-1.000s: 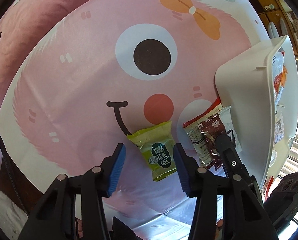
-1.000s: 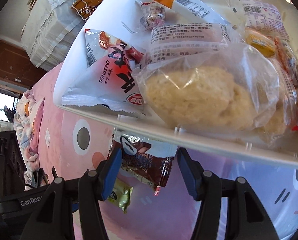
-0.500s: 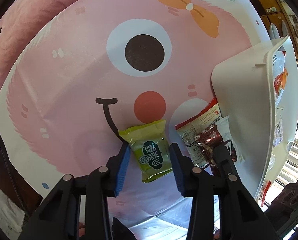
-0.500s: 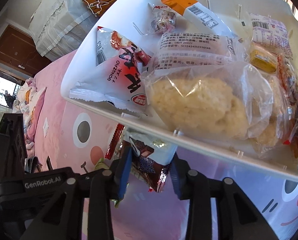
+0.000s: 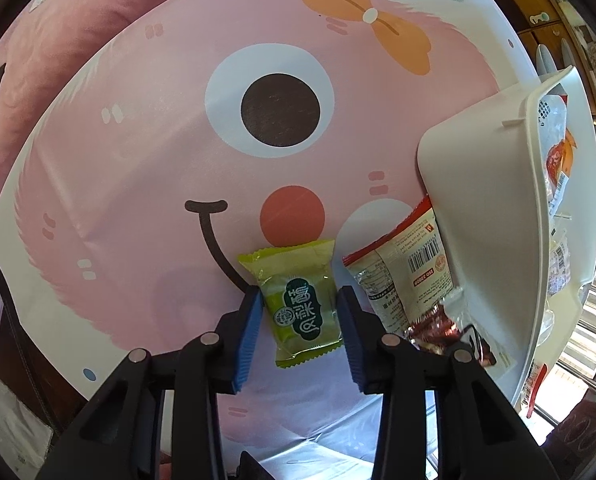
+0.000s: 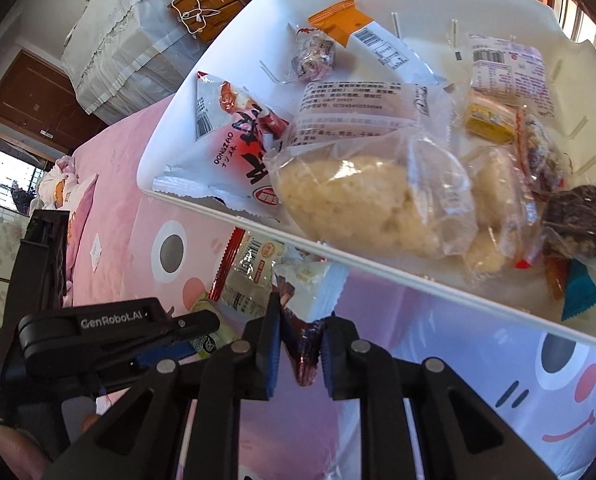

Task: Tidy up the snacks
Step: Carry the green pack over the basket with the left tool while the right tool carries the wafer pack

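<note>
The pink cartoon cloth [image 5: 145,168] covers the tabletop and fills most of my left view; on it, at the right, stands the white bin [image 5: 482,200], its rim [image 6: 338,250] crossing my right view, with many snacks heaped inside: a clear bag of rice cake [image 6: 362,200] against the near wall, a red-and-white packet [image 6: 233,148] beside it, an orange-ended wrapper [image 6: 358,32] farther back; just outside the bin's wall lies a red-edged packet [image 5: 402,272]; my left claw [image 5: 300,316] points down over a green packet [image 5: 298,300] lying flat on the cloth near the red nose, its blue pads at either side of the packet and touching or almost touching its edges, though I cannot tell that they press; my right claw [image 6: 300,344] has just been closing and now pinches a dark red wrapper [image 6: 304,354] between its pads, just below the bin's rim, lifted off the cloth.
</note>
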Tool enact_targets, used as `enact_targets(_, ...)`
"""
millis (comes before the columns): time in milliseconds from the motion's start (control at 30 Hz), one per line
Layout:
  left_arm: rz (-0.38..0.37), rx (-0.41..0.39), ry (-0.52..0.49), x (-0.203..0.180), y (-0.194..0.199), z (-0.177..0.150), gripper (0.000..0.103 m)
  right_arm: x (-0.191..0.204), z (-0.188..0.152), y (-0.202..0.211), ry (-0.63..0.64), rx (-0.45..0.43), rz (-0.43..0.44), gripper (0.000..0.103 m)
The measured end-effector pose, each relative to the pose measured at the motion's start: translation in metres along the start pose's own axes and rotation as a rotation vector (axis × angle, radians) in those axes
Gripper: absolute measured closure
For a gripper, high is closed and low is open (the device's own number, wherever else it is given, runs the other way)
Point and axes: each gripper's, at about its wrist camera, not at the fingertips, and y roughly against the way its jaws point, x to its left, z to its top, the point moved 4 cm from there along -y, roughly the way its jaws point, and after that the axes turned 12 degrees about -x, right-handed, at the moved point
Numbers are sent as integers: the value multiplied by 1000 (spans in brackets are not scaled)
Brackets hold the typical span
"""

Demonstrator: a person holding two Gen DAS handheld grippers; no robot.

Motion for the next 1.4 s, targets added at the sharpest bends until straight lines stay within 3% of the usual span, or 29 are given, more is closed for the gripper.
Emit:
enact_targets(367,39,-27,-55,-14,-1,-2,68,-13,-14,40,57,1,4,88)
enact_targets(600,72,1,-62,-19,-2,-11,68,-2,-22,64,139,-21,38,88)
enact_targets(1033,104,25,-138,-17,35,-36,68,2,-11,105,291,-200,31,88)
enact_targets(1400,81,23,-311,-60,90,-44,68,-10,1,130,370,-371,11,87)
